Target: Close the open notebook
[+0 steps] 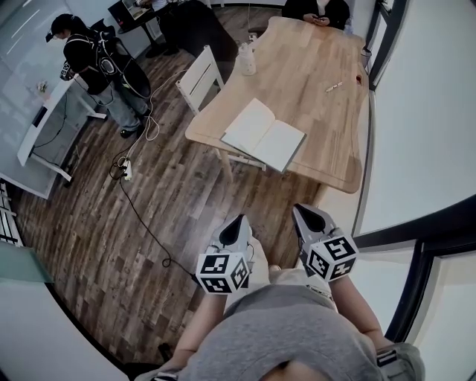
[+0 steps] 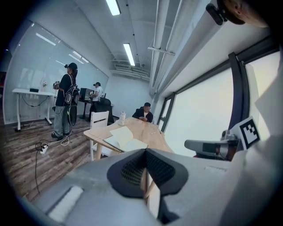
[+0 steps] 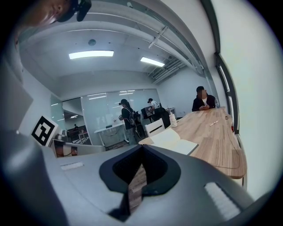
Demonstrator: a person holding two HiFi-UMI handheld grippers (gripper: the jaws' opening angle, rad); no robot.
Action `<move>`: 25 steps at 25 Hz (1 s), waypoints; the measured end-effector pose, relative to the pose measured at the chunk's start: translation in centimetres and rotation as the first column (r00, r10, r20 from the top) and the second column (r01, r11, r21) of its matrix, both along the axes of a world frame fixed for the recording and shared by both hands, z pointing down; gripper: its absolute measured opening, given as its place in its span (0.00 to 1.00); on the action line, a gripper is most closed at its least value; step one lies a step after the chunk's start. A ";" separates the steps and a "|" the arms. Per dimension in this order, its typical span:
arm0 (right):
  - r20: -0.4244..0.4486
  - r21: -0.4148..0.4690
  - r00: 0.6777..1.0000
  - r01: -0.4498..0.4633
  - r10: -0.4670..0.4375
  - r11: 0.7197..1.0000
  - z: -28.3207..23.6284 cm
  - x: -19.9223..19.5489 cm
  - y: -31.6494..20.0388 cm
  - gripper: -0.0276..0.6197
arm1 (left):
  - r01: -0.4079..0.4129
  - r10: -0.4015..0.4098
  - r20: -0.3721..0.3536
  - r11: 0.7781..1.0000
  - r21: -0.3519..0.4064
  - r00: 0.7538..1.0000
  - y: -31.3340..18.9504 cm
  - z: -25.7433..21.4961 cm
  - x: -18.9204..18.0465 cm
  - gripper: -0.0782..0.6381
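Note:
The open notebook [image 1: 264, 135] lies flat with its white pages up at the near end of the wooden table [image 1: 312, 74]; it also shows in the left gripper view as the notebook [image 2: 124, 137] and in the right gripper view as the notebook [image 3: 173, 140]. My left gripper [image 1: 239, 220] and right gripper [image 1: 301, 210] are held side by side close to the body, well short of the table and pointing toward it. Both are shut with nothing between the jaws, as the left gripper [image 2: 145, 152] and right gripper [image 3: 142, 148] show in their own views.
A white chair [image 1: 199, 78] stands at the table's left side. A bottle [image 1: 245, 59] and a pen [image 1: 334, 87] lie farther along the table. One person sits at the far end [image 1: 316, 9], another stands by a white desk [image 1: 97, 67]. A cable [image 1: 141, 216] crosses the wooden floor.

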State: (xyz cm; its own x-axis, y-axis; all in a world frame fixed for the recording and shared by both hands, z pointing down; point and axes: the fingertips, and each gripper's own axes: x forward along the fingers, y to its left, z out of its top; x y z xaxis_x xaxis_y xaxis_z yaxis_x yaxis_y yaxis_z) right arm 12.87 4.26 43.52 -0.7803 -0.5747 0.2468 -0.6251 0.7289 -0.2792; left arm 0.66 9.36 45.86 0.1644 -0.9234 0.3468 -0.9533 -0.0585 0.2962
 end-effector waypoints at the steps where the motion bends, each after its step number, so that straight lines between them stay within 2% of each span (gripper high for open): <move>1: -0.001 0.000 1.000 -0.003 0.003 1.000 0.1 -0.2 -0.3 0.04 | -0.002 0.002 0.000 1.000 0.000 1.000 -0.3 0.0 -0.3 0.11; 8: -0.019 0.016 0.999 -0.028 0.028 0.999 0.0 -2.3 -3.0 0.04 | -0.018 0.018 -0.012 1.000 0.001 1.000 -3.8 0.3 -2.9 0.11; 18: -0.055 0.032 0.995 -0.080 0.081 0.996 0.0 -5.9 -9.6 0.04 | -0.082 0.082 -0.018 0.997 0.002 0.996 -11.0 0.3 -6.8 0.11; 25: -0.064 0.014 0.988 -0.144 0.144 0.990 0.5 -7.6 -13.8 0.04 | -0.136 0.135 -0.017 0.991 -0.007 0.991 -15.9 0.3 -8.9 0.11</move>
